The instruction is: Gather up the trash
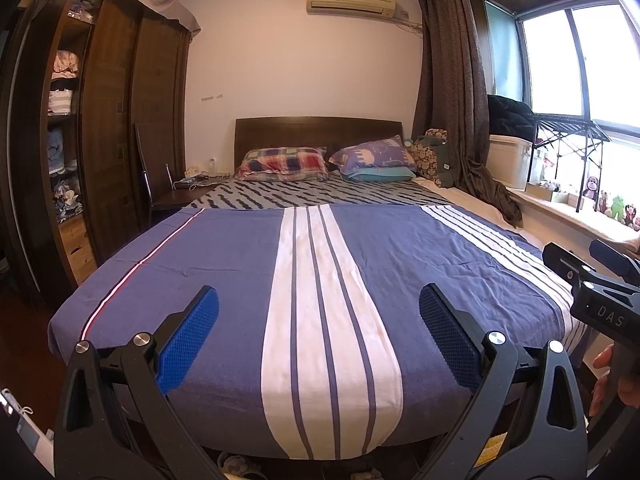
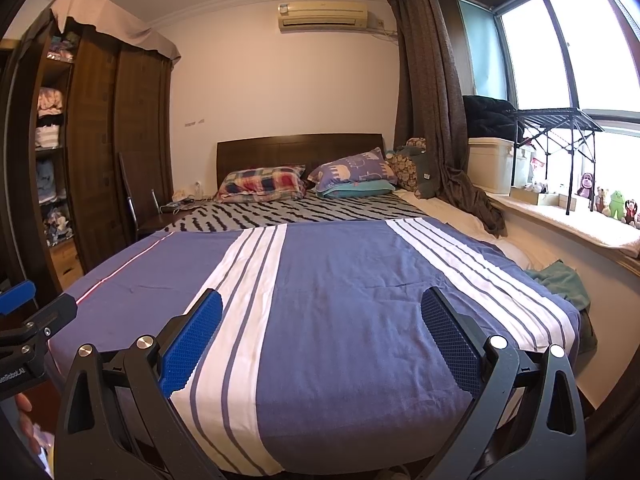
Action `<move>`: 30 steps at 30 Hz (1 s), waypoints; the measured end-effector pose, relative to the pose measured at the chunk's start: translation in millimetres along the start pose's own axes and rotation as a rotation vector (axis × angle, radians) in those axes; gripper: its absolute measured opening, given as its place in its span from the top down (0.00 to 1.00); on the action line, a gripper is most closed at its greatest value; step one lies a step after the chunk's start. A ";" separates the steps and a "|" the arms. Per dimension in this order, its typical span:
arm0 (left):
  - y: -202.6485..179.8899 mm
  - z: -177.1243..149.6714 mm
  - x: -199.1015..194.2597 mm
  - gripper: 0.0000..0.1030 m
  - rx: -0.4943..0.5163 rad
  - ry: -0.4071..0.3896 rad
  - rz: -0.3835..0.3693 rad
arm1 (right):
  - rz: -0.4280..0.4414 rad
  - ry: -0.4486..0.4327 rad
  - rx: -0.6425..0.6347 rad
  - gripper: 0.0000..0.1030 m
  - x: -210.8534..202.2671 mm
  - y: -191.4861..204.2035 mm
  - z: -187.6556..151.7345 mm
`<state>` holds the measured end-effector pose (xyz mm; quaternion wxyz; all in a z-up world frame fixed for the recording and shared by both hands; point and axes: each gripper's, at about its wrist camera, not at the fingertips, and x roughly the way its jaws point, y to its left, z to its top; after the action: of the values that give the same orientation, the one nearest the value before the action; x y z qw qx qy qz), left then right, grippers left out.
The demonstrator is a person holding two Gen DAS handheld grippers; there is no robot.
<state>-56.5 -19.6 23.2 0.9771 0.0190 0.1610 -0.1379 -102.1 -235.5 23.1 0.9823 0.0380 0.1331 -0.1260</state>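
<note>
Both grippers are held at the foot of a bed (image 1: pixel 224 272) with a blue and white striped cover. My left gripper (image 1: pixel 318 320) is open and empty, its blue pads wide apart above the cover. My right gripper (image 2: pixel 322 322) is open and empty too, to the right of the left one; it shows at the right edge of the left wrist view (image 1: pixel 592 276). The left gripper shows at the left edge of the right wrist view (image 2: pixel 24 320). No trash shows on the bed. A green cloth (image 2: pixel 564 280) lies crumpled at the bed's right edge.
Pillows (image 1: pixel 284 164) lie at the headboard. A dark wardrobe (image 1: pixel 108 120) with open shelves stands on the left, a chair (image 1: pixel 160 196) beside it. A curtain (image 1: pixel 452 92), a window ledge with toys (image 2: pixel 616 204) and a white box (image 2: pixel 492 164) are on the right.
</note>
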 end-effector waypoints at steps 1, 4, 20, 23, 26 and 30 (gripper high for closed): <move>-0.1 0.4 0.3 0.08 0.000 0.000 -0.001 | 0.001 0.000 0.000 0.03 0.1 0.1 0.0; -0.4 0.1 0.3 0.08 0.001 0.002 -0.002 | -0.001 0.000 0.001 0.03 0.1 0.6 -0.1; -0.2 1.0 -0.2 0.08 0.003 0.003 -0.004 | -0.007 -0.001 0.005 0.03 -2.2 -0.4 -1.1; -0.3 0.7 -0.3 0.08 0.002 0.004 -0.004 | -0.007 0.000 0.007 0.03 -1.9 -0.4 -1.1; 0.0 0.9 -0.2 0.08 0.001 0.004 -0.004 | -0.010 0.000 0.009 0.03 -2.2 -1.7 -1.9; -0.3 0.5 -0.4 0.08 0.000 0.003 -0.001 | -0.012 -0.001 0.011 0.03 -2.7 -1.8 -3.4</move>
<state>-56.8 -19.8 23.8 0.9768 0.0191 0.1625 -0.1385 -105.9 -236.2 20.5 0.9814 0.0424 0.1322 -0.1325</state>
